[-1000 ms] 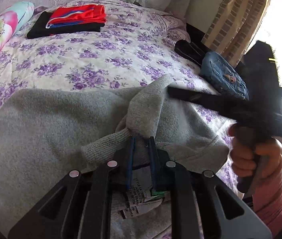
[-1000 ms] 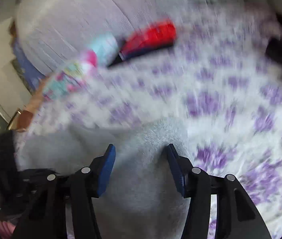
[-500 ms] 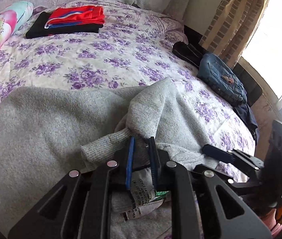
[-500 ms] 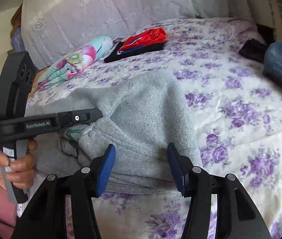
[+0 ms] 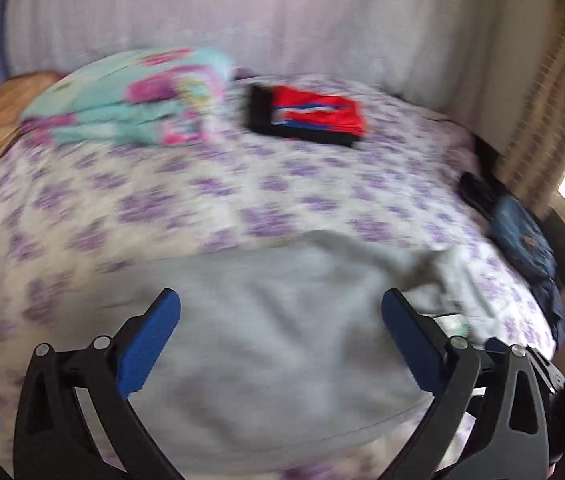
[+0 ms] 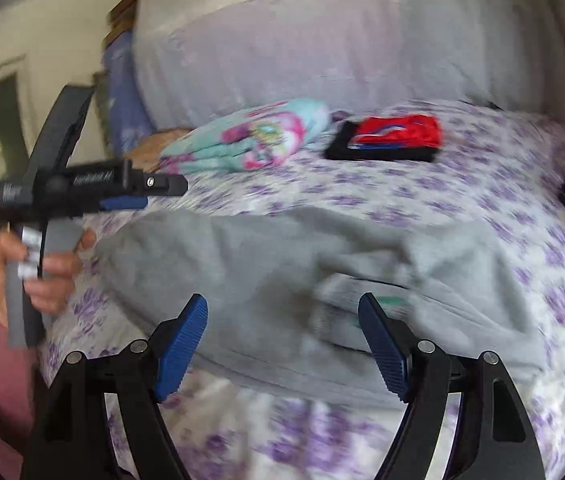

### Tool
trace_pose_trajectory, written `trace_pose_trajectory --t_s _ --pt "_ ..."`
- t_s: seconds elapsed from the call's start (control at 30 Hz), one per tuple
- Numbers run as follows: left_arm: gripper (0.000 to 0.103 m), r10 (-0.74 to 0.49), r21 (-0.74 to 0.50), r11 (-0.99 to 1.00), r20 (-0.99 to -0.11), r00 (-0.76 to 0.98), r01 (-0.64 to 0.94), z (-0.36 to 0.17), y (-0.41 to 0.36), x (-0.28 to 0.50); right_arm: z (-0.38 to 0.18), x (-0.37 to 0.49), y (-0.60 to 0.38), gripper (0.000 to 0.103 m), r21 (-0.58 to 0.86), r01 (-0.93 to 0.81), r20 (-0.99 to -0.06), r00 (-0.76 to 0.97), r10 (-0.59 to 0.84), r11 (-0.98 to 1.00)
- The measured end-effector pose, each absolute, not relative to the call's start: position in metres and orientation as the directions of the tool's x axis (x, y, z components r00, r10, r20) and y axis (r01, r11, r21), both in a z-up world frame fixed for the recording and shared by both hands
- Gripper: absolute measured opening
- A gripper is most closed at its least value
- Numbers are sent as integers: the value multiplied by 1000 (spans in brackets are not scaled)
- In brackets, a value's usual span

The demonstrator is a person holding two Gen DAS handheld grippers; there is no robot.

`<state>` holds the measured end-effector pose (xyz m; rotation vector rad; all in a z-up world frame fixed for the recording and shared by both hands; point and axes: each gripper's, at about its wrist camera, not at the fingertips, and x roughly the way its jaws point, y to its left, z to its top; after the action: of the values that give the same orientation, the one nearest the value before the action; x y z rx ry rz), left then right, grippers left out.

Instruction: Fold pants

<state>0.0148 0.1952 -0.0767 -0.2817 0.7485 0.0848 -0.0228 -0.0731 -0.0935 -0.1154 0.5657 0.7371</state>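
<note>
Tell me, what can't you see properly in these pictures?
- Grey pants: left wrist view is smeared by motion, so the folds are unclear; the left gripper covers the near edge.
- Tag on the pants: right wrist view, too small and blurred to read.
- Jeans: left wrist view, blurred at the frame edge.

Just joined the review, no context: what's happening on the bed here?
A person is folding grey pants on a flowered bedspread, one handheld gripper per hand. The left gripper has just opened its jaws and let go of the fabric; the right gripper has also just been opening, with nothing between its jaws. Both are above the pants, which lie bunched, not neatly folded. Other folded clothes sit near the pillows.
</note>
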Motion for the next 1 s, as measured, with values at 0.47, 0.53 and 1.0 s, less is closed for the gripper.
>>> trace_pose_trajectory --t_s 0.47,0.53,1.0 --pt "99 -226 -512 794 -750 622 -329 -115 344 -42 -144 -96 135 78 -553 -757 -575 648 498 347" --pt "99 -299 -570 760 -733 612 -312 -124 346 -38 -152 -92 140 77 -575 -743 -574 665 477 343" --pt "96 -696 -848 475 -525 490 -234 -180 321 -7 -137 -87 120 22 -485 -748 -540 664 517 454"
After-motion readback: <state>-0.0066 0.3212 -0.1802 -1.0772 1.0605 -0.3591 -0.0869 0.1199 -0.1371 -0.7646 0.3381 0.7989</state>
